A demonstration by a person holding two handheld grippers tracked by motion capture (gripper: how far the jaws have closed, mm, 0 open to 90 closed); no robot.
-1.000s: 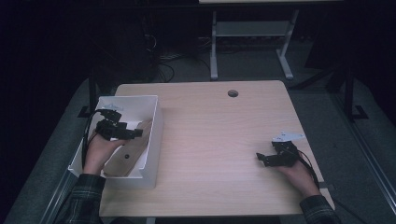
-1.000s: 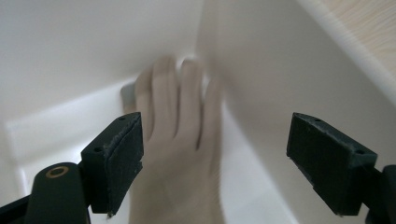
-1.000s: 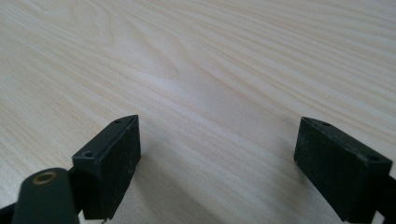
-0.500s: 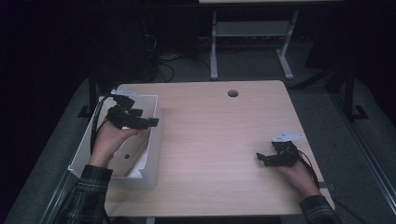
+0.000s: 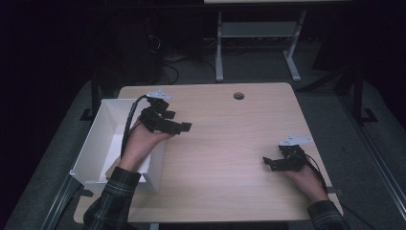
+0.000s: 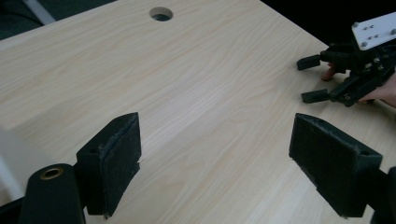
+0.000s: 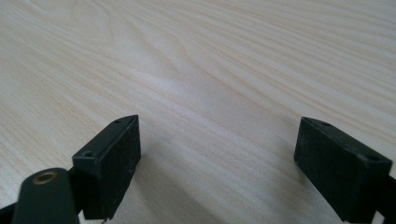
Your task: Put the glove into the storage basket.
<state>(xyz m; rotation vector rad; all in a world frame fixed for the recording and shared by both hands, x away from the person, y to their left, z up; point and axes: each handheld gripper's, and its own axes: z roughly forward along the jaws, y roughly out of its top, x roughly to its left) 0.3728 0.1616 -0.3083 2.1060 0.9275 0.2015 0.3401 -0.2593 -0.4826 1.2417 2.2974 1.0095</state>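
My left gripper is held up over the right wall of a white box and points out across the wooden table. Its jaws stand wide apart with nothing between them in the left gripper view. My right gripper rests low near the table's right front edge, pointing left. It is open over bare wood in the right gripper view. The left gripper view also shows the right gripper at the upper right, its fingers spread.
The white box sits at the table's left edge, with my left forearm lying across it. A round cable hole is near the far edge of the table. A metal stand is on the floor beyond, in the dark.
My left gripper has lifted out of the white box and swung right, over the box's wall towards the table. The right gripper has stayed put.
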